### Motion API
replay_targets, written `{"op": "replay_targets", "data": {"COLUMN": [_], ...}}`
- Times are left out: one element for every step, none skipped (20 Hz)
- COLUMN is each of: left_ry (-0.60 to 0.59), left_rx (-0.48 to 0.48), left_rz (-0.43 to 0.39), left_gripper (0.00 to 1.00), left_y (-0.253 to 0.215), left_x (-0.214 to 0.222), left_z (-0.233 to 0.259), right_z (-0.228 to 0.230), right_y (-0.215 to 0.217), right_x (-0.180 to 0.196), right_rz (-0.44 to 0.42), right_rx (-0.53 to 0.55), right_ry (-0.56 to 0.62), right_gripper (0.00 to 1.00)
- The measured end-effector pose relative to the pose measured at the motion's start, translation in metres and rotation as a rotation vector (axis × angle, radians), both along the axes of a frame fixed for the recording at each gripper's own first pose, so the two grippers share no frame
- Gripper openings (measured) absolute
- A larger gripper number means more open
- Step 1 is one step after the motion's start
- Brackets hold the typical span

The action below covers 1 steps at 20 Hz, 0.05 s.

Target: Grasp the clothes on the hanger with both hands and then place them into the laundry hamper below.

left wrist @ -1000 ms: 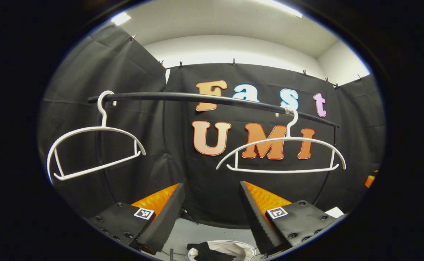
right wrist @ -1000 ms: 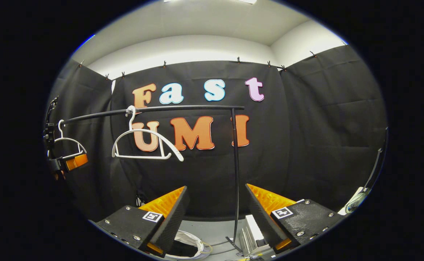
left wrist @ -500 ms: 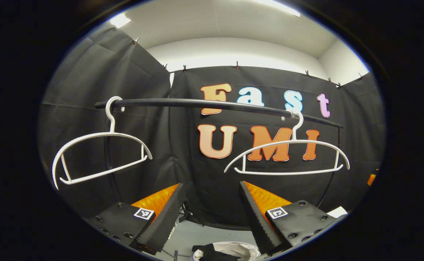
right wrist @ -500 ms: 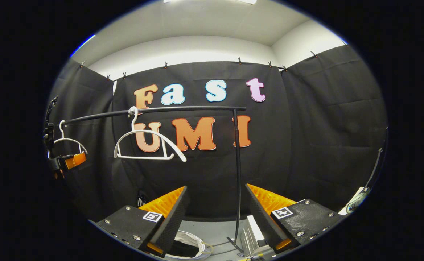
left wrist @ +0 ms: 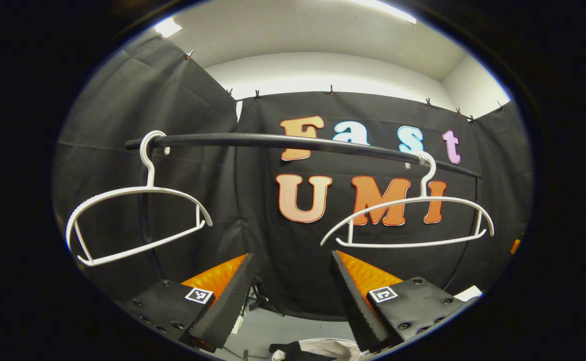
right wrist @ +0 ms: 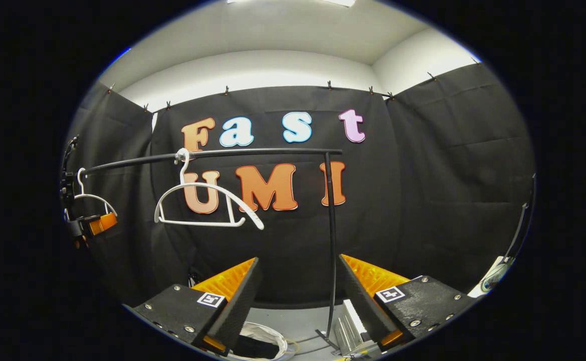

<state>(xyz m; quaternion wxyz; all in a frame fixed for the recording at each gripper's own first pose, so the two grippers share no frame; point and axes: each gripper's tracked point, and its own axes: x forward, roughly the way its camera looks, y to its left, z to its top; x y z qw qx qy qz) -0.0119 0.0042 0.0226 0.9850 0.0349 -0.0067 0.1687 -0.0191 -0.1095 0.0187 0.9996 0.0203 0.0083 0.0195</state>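
Two bare white hangers [left wrist: 142, 189] [left wrist: 413, 200] hang on the black rail [left wrist: 293, 142] in the left gripper view. My left gripper [left wrist: 290, 296] is open below them, with nothing between its fingers. Under it at the bottom edge I see the white laundry hamper [left wrist: 329, 343] with dark clothes [left wrist: 293, 349] in it. In the right gripper view my right gripper [right wrist: 298, 301] is also open and holds nothing. The hamper's rim [right wrist: 272, 335] lies low left there, with dark clothes [right wrist: 252, 347] inside. The left gripper [right wrist: 96, 223] appears far left by the rail's end.
The rail's upright post [right wrist: 331, 240] stands just ahead of the right gripper, its foot on the grey floor. A white boxy object [right wrist: 352, 325] sits beside that foot. Black cloth walls close the booth behind and on both sides.
The left gripper has moved a little closer to the rail, so the hangers look larger and the hamper has slid toward the bottom edge. The right gripper has barely moved.
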Motion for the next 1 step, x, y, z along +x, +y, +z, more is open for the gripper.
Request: {"op": "replay_targets", "data": {"left_ry": [-0.009], "left_rx": [-0.006], "left_rz": [0.003], "left_gripper": [0.94], "left_y": [0.002], "left_x": [0.0031], "left_z": [0.0014], "right_z": [-0.0001], "right_y": [0.0033], "right_x": [0.002], "right_rz": [-0.002], "right_rx": [0.005], "right_ry": [0.0], "right_gripper": [1.0]}}
